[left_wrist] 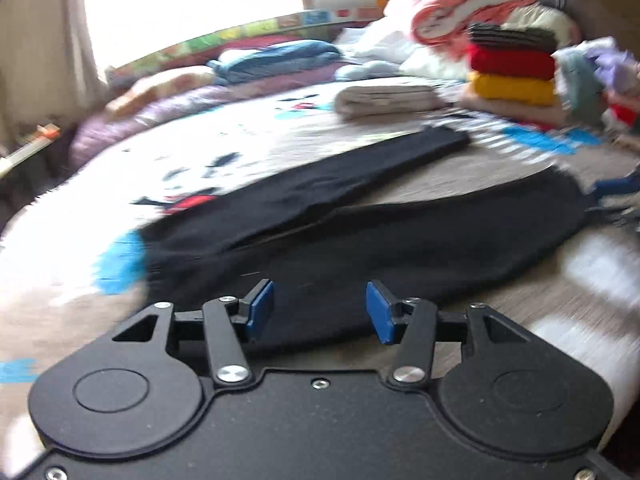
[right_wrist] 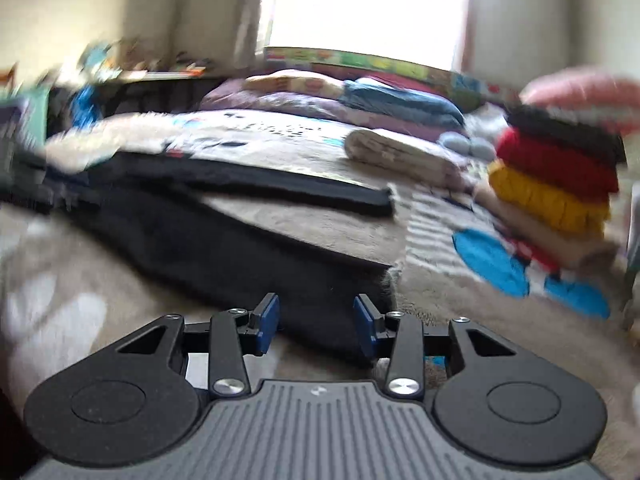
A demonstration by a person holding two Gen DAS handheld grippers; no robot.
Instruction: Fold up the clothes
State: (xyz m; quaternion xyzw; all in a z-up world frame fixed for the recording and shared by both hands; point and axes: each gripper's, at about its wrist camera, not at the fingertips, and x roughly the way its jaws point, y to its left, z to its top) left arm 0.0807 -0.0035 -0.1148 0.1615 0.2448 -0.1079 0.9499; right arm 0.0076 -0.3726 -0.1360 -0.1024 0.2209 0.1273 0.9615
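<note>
A black garment (left_wrist: pixel 360 232) lies spread flat on the bed, one long sleeve (left_wrist: pixel 328 176) stretched away toward the far right. My left gripper (left_wrist: pixel 320 308) is open just above the garment's near edge, blue pads apart, nothing between them. In the right wrist view the same black garment (right_wrist: pixel 224 240) runs from the left toward its near corner, its sleeve (right_wrist: pixel 280 188) lying across the blanket. My right gripper (right_wrist: pixel 316 320) hovers open over that corner, holding nothing. Both views are motion-blurred.
A stack of folded clothes (left_wrist: pixel 512 68) in dark, red, yellow and beige stands at the far right, seen also as a stack (right_wrist: pixel 556 188). A folded beige item (left_wrist: pixel 384 100) lies behind the sleeve. Pillows, loose laundry (left_wrist: pixel 600 76) and a bright window (right_wrist: pixel 364 4) lie beyond. The patterned blanket (left_wrist: pixel 200 160) covers the bed.
</note>
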